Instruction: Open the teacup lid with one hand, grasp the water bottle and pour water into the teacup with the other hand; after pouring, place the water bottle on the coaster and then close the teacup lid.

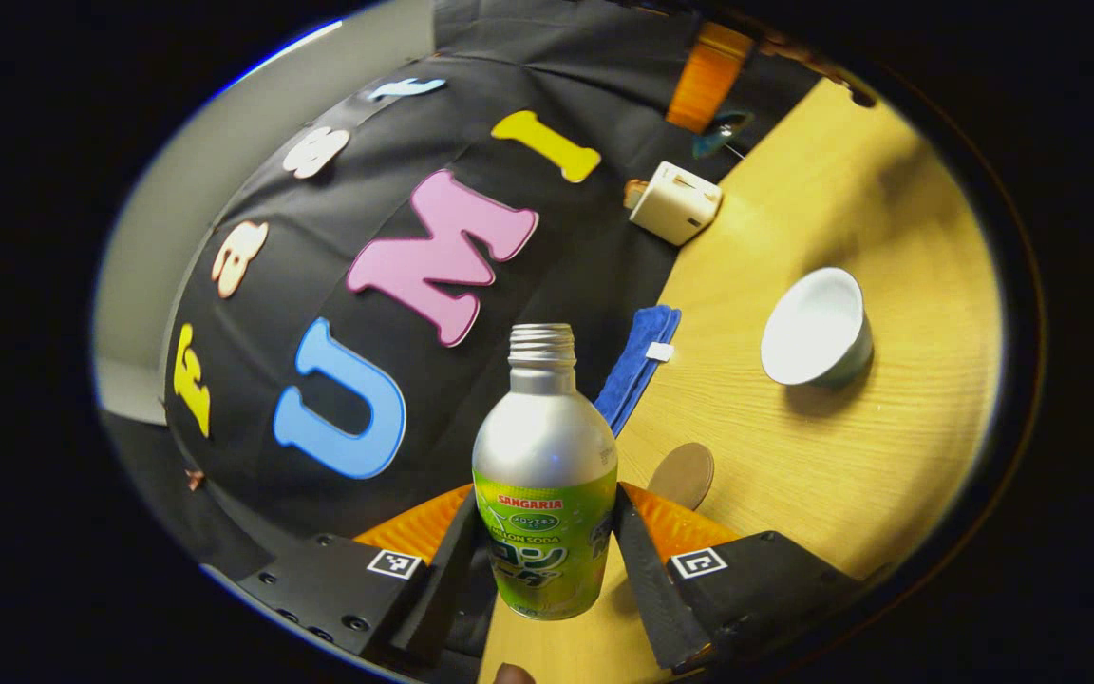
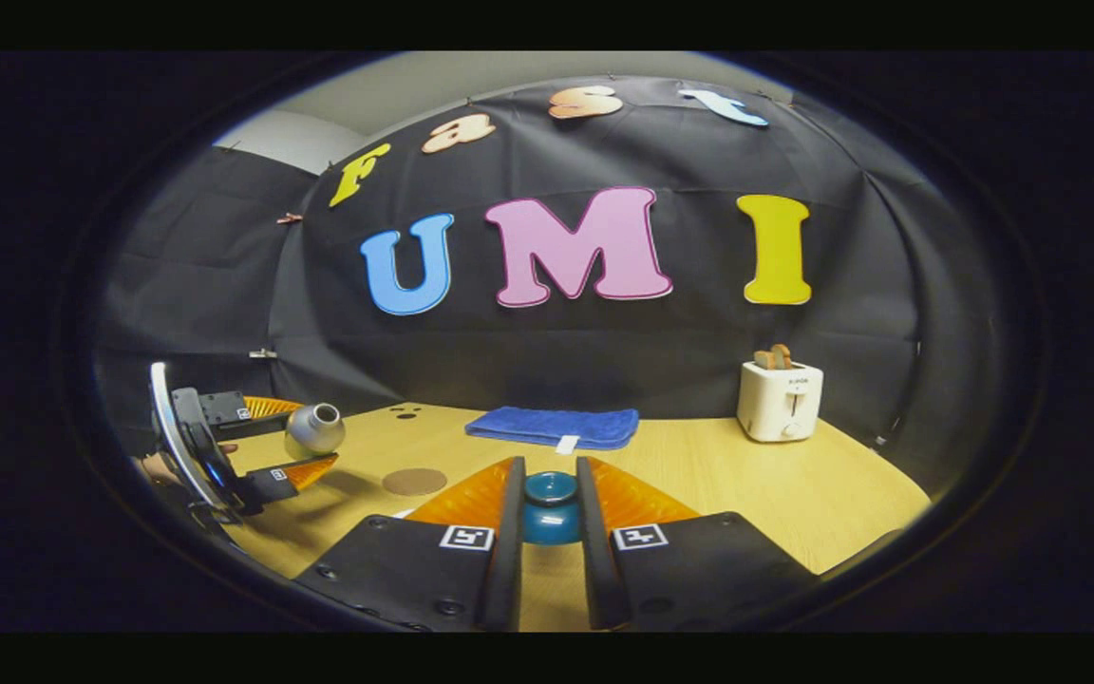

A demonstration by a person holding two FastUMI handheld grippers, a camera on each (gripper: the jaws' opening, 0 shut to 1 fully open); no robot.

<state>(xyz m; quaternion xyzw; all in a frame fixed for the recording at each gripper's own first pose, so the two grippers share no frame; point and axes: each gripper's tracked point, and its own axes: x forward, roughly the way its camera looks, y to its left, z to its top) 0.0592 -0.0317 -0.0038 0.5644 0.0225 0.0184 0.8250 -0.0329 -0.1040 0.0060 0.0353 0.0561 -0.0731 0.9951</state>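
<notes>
Setting: a pale wooden table (image 1: 870,475) stood before black cloth booth walls.
Left gripper (image 1: 547,560): closed on the water bottle (image 1: 545,475), both fingers pressing its lower body; the bottle's uncapped neck pointed toward twelve o'clock, along the fingers.
Key relation: the open white teacup (image 1: 818,328) sat at about two o'clock from the bottle's mouth, well apart; the view was rolled, suggesting the bottle was tipped.
Coaster (image 1: 683,473): near, just right of the bottle, on the table.
Right gripper (image 2: 547,518): clamped on the blue teacup lid (image 2: 550,508), held low over the table.
Farther back: a folded blue cloth (image 2: 555,426), then a white toaster (image 2: 780,401) at one o'clock.
</notes>
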